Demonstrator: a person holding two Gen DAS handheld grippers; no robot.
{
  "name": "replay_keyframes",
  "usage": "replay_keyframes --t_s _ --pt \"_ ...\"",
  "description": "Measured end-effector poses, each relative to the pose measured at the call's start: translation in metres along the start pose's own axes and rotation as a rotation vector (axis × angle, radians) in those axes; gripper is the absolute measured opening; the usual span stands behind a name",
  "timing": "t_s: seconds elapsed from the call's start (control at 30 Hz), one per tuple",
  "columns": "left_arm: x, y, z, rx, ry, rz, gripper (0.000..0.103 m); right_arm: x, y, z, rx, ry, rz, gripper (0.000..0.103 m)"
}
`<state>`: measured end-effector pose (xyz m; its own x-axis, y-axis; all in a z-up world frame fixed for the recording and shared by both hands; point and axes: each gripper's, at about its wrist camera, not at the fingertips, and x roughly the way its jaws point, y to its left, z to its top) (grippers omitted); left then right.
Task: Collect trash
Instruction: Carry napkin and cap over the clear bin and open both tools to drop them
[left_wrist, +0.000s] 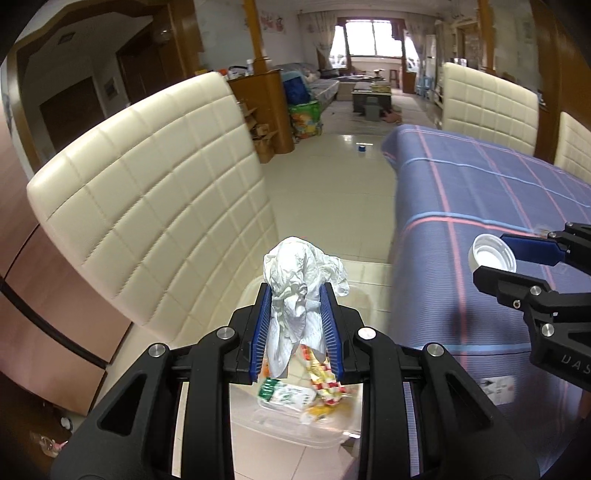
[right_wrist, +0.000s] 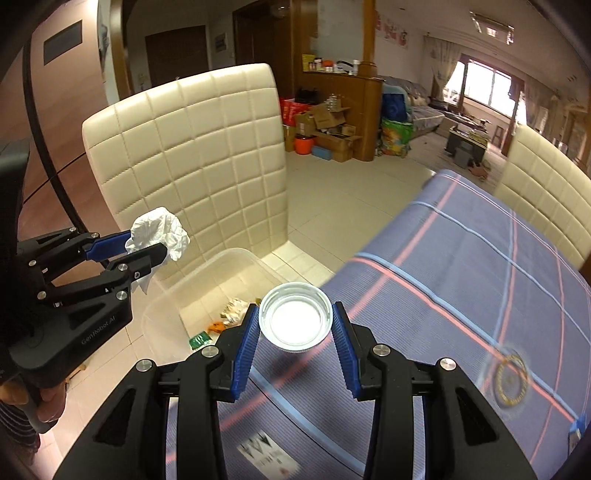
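My left gripper (left_wrist: 295, 291) is shut on a crumpled white tissue (left_wrist: 299, 280) and holds it above a clear plastic bin (left_wrist: 255, 417) on the floor; the tissue also shows in the right wrist view (right_wrist: 159, 232). The bin (right_wrist: 207, 280) holds several food wrappers (left_wrist: 314, 391). My right gripper (right_wrist: 295, 314) is shut on a white plastic lid (right_wrist: 295, 317), held over the table's near edge beside the bin. The lid also shows in the left wrist view (left_wrist: 491, 254).
A table with a blue checked cloth (right_wrist: 461, 280) stands on the right. A cream quilted chair (left_wrist: 147, 206) stands behind the bin, more chairs (left_wrist: 487, 107) behind the table. A ring-shaped item (right_wrist: 511, 380) lies on the cloth. Tiled floor (left_wrist: 332, 184) runs ahead.
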<state>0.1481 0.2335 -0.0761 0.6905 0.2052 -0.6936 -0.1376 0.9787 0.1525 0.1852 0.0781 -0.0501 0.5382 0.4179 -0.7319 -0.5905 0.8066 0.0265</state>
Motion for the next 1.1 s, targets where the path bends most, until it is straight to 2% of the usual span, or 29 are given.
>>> replay_keyframes --t_s 0.03,0.07,0.1,0.17,0.3,0.4,0.93,1.0,1.03,1.1 --pt "0.002 0.003 0.000 -0.002 0.005 0.005 0.035 0.002 0.002 0.002 -0.004 0.000 0.002 0.039" --pt "0.005 0.007 -0.001 -0.007 0.006 0.015 0.051 0.004 0.005 0.003 -0.009 0.000 0.003 0.039" --pt "0.006 0.013 -0.002 -0.014 0.002 0.026 0.078 0.006 0.008 0.005 -0.014 0.001 0.004 0.039" --pt "0.003 0.021 -0.004 -0.033 -0.033 0.040 0.095 0.011 0.011 0.006 -0.019 0.007 0.005 0.039" --pt "0.004 0.028 -0.007 -0.022 -0.053 0.099 0.095 0.020 0.015 0.006 -0.025 0.025 0.009 0.039" --pt "0.004 0.036 -0.013 -0.050 -0.047 0.083 0.095 0.029 0.021 0.006 -0.031 0.042 0.019 0.039" --pt "0.001 0.084 -0.041 -0.169 -0.015 0.124 0.095 0.052 0.065 0.016 -0.095 0.062 0.086 0.039" --pt "0.001 0.088 -0.044 -0.187 -0.007 0.124 0.095 0.053 0.069 0.018 -0.110 0.056 0.076 0.049" --pt "0.001 0.089 -0.045 -0.192 -0.005 0.124 0.095 0.051 0.070 0.018 -0.117 0.042 0.064 0.062" --pt "0.000 0.092 -0.048 -0.200 -0.003 0.127 0.095 0.046 0.070 0.018 -0.119 0.012 0.058 0.065"
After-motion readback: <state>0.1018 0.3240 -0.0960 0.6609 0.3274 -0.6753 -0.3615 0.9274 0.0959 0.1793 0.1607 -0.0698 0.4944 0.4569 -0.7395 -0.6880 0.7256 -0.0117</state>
